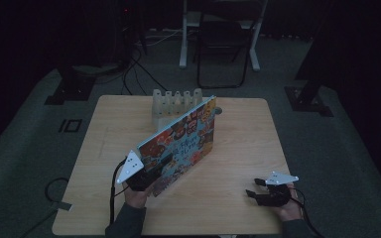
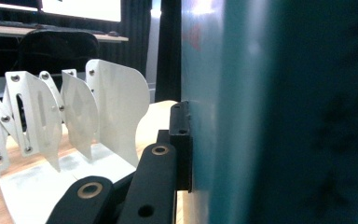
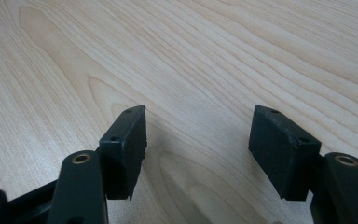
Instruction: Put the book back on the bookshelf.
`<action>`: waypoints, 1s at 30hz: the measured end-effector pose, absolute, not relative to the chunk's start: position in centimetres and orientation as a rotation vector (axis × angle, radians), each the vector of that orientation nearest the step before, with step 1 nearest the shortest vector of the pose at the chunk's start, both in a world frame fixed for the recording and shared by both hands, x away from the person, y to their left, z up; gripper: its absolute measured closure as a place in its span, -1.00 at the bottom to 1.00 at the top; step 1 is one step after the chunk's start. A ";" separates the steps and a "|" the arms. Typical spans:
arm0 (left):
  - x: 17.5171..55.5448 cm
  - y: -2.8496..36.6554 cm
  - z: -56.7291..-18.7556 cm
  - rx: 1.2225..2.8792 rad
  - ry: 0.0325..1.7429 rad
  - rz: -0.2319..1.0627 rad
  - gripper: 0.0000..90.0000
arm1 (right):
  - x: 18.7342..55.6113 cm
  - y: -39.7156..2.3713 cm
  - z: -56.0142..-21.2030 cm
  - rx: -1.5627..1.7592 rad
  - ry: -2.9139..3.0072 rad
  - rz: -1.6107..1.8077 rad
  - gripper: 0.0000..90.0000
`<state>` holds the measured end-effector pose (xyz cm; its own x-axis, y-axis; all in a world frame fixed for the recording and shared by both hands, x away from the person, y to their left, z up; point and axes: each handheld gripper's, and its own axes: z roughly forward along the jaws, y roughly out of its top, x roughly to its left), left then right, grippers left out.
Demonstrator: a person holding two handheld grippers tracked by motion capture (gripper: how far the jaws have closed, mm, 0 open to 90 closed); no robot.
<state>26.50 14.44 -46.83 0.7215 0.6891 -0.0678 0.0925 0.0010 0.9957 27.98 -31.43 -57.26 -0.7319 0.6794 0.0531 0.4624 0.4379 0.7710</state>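
Left gripper [image 1: 146, 174] at lower left of the high view, jaws clamped on a colourful book [image 1: 181, 144], tilted up at centre frame before a white rack [image 1: 173, 103]. Right gripper [image 1: 258, 188] at lower right, jaws apart, empty, over the table [image 1: 238, 148].

Colourful cartoon-print book [image 1: 181, 146], white rack [image 1: 174, 103], pale wood-grain table [image 1: 238, 144].

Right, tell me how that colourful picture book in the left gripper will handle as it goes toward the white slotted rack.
The colourful, flat picture book looks stiff: it stays straight though the left gripper clamps only its near corner. Held so far off centre, it may pivot or sag. Its glossy teal cover could slip against the pads. Near the white slotted metal rack, a tilted edge might catch a divider.
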 end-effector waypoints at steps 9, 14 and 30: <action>26.6 15.1 -46.6 1.514 0.681 0.552 0.80 | 28.0 -31.4 -57.3 0.988 2.428 1.180 -0.20; 26.5 15.4 -46.5 1.505 0.696 0.560 0.80 | 28.0 -31.4 -57.3 0.990 2.428 1.179 -0.20; 26.4 16.1 -46.4 1.486 0.722 0.586 0.80 | 28.0 -31.4 -57.3 0.991 2.429 1.178 -0.20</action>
<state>26.36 16.10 -46.40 0.6677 0.7411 -0.0706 0.0843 0.0190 0.9963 27.97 -31.43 -57.26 -0.7318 0.6792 0.0555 0.4641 0.4371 0.7704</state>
